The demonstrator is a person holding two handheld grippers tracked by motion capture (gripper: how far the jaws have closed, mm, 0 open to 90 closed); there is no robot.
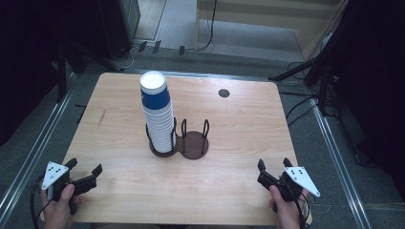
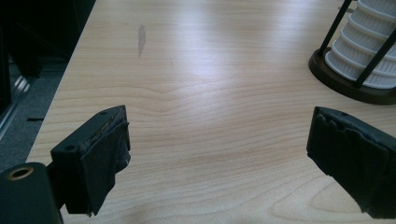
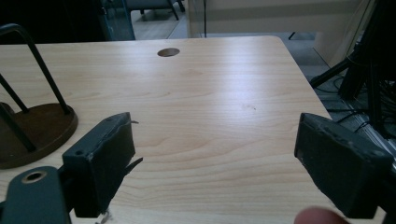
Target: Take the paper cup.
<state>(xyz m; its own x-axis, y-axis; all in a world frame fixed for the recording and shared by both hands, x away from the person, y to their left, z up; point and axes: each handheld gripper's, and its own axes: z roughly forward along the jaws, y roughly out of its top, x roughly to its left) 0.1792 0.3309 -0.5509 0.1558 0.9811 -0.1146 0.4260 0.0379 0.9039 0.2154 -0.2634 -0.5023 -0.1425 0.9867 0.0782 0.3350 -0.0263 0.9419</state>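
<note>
Pale wooden table (image 1: 229,129) stands on grey carpet. No legible writing or brand anywhere. One tall stack of paper cups (image 1: 158,114), top cup blue-banded with white rim, the rest ribbed white, sits mid-table in the left bay of one dark two-bay holder (image 1: 193,144). Left gripper (image 1: 86,172) and right gripper (image 1: 274,165) hover near the front corners, jaws apart, nothing between them.

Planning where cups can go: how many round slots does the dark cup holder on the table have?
2. The left slot holds the tall stack of cups; the right slot beside it stands empty. Both belong to one cup holder mid-table.
</note>
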